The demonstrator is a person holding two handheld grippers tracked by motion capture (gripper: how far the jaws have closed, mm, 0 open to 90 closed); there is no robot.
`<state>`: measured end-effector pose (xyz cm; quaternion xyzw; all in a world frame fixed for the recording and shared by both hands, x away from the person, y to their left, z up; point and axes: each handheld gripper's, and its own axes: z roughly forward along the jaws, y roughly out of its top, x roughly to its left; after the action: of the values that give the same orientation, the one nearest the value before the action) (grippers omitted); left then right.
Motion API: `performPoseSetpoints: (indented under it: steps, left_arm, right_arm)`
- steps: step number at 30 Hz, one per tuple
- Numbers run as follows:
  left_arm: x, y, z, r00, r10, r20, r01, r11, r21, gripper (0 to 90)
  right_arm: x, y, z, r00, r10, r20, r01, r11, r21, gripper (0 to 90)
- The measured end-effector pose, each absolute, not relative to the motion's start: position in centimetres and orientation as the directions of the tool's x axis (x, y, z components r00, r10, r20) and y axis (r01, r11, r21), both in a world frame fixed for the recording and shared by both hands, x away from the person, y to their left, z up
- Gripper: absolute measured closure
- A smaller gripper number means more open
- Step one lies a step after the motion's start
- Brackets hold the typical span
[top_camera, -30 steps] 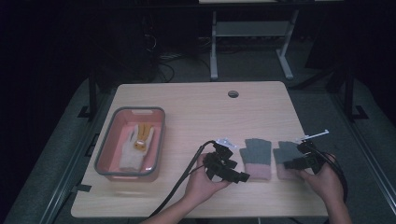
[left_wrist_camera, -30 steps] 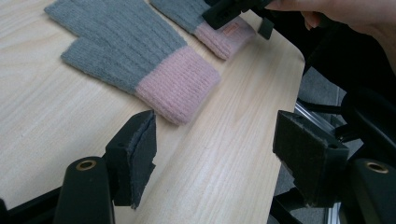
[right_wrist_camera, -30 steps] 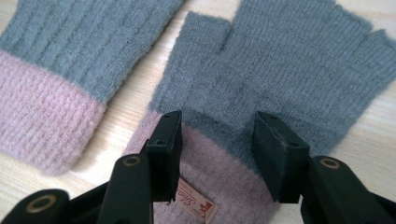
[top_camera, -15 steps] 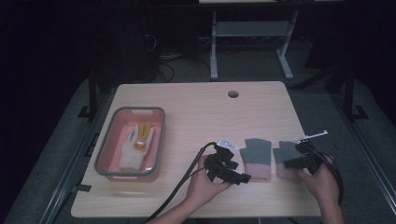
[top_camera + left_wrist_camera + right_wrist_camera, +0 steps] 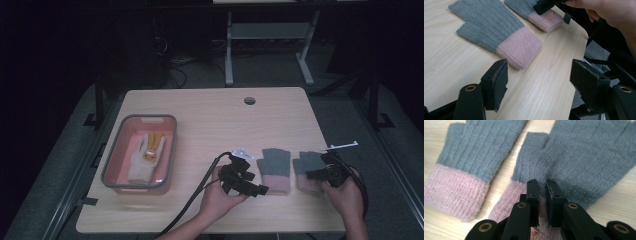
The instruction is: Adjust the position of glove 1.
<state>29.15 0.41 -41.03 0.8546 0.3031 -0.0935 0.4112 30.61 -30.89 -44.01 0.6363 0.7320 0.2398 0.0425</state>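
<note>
Two grey knit gloves with pink cuffs lie side by side near the table's front edge. My right gripper (image 5: 542, 187) has just been closing and is shut on the right glove (image 5: 584, 157), pinching the knit just above its cuff; from above, the right gripper (image 5: 315, 174) sits on that right glove (image 5: 307, 162). My left gripper (image 5: 539, 80) is open, its jaws wide apart over bare wood just short of the left glove's (image 5: 496, 30) pink cuff. In the high view the left gripper (image 5: 255, 189) points at the left glove (image 5: 275, 167).
A grey-rimmed pink tray (image 5: 172, 145) at the left holds a white glove (image 5: 142, 162) with a yellow patch. A round cable hole (image 5: 249, 100) is near the far edge. The table's right edge lies close behind the right hand (image 5: 345, 197).
Both hands have stayed where they were. The right gripper's jaws have drawn together on the right glove.
</note>
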Motion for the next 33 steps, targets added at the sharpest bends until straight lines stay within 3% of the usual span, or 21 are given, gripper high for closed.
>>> performPoseSetpoints:
  steps: [14, 23, 33]
  left_arm:
    - [29.3, 0.7, -40.9, 0.801, 0.450, -0.395, 0.589, -0.472, 0.656, 30.8]
    - [29.4, 1.2, -40.7, 0.800, 0.459, -0.388, 0.588, -0.467, 0.661, 30.8]
    - [29.8, 2.1, -40.4, 0.793, 0.474, -0.383, 0.591, -0.446, 0.672, 31.0]
  right_arm:
    - [29.9, -30.2, -41.6, -0.218, 0.941, 0.259, 0.876, 0.072, 0.477, 82.1]
    - [30.0, -26.6, -40.1, -0.305, 0.915, 0.263, 0.850, 0.137, 0.508, 82.0]
    - [31.1, -23.5, -40.6, -0.323, 0.908, 0.266, 0.860, 0.164, 0.482, 82.0]
